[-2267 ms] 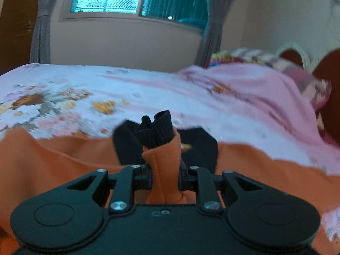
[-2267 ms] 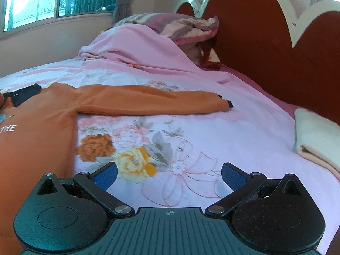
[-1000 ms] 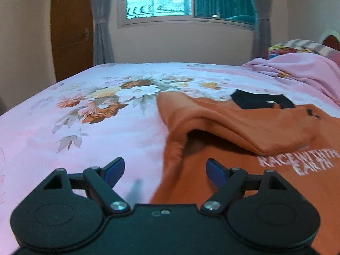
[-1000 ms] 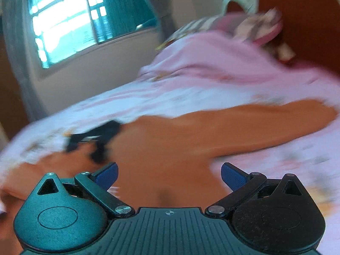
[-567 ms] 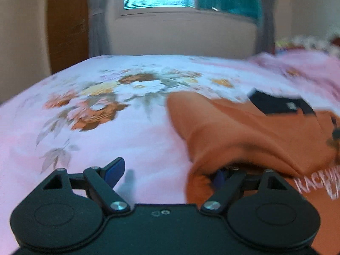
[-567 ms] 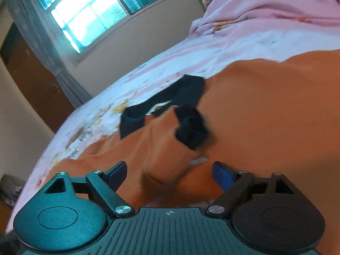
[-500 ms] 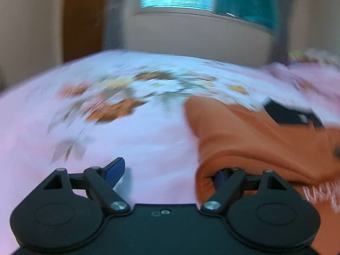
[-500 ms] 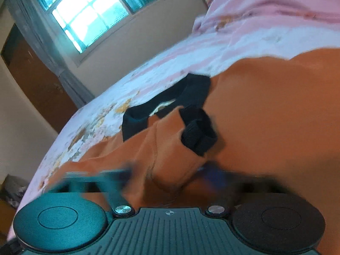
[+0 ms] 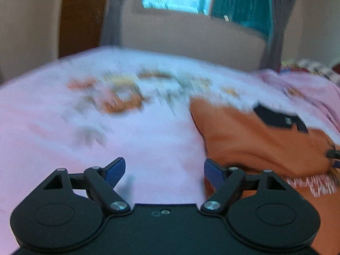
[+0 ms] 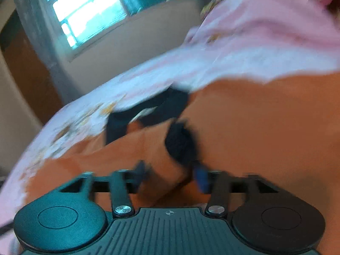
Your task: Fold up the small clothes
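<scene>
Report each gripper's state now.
Left gripper: open, empty.
Right gripper: opening, folded sleeve of the orange cotton sweatshirt between its fingers.

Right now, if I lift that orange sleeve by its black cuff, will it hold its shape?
Probably not. The orange sleeve already lies creased and bunched, so it should droop. The black cuff looks thicker, likely a firmer hold. It seems light and may drag the shirt.

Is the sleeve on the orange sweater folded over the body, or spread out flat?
Folded over: the sleeve lies across the orange sweater, its black cuff resting on the chest.
</scene>
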`<action>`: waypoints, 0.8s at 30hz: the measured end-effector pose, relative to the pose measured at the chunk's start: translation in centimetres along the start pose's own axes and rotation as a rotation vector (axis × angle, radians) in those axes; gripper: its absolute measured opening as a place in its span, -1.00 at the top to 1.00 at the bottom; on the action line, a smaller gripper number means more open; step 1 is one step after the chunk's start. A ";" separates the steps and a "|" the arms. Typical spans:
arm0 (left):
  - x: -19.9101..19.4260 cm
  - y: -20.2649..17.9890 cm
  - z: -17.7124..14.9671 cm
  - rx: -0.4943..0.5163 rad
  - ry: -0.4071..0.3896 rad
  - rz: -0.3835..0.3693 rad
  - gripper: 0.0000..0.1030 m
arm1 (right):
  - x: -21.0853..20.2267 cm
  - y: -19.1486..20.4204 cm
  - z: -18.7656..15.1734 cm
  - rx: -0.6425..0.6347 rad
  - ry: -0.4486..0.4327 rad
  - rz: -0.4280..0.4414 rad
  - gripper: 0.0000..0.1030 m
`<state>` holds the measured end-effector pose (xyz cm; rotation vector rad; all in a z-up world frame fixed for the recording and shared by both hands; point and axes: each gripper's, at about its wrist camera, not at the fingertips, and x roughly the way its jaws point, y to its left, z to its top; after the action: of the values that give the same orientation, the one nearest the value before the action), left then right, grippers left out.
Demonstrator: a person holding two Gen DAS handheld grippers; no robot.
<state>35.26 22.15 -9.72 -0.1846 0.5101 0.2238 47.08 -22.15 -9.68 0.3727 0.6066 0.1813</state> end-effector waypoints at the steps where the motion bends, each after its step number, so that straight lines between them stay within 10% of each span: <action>1: -0.5 -0.1 0.6 -0.015 -0.035 -0.006 -0.52 | -1.0 -0.2 0.2 -0.004 -0.038 0.004 -0.10; 3: 0.1 -0.9 2.1 -0.040 -0.052 -0.073 -0.52 | -2.2 0.3 0.5 -0.018 -0.079 0.024 -0.04; 5: 1.4 -3.1 2.9 -0.013 -0.061 -0.119 -0.51 | -2.4 1.8 1.0 -0.113 -0.100 0.054 0.60; 7: 2.5 -5.2 3.2 -0.015 -0.059 -0.211 -0.51 | -1.4 3.5 0.7 -0.212 -0.079 0.103 0.82; 9: 4.1 -6.8 2.5 -0.008 -0.036 -0.273 -0.53 | 0.7 4.6 -0.7 -0.350 -0.021 0.095 0.82; 11: 8.5 -8.1 -0.6 0.070 0.157 -0.161 -0.58 | 3.7 3.8 -2.2 -0.371 0.074 0.039 0.90; 24: 10.5 -8.8 5.1 0.074 0.006 -0.170 -0.57 | 5.6 4.8 2.0 -0.349 0.001 0.033 0.88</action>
<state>48.82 16.61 -9.58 -0.1555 0.5049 0.0385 52.50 -16.78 -9.20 0.0447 0.5580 0.3137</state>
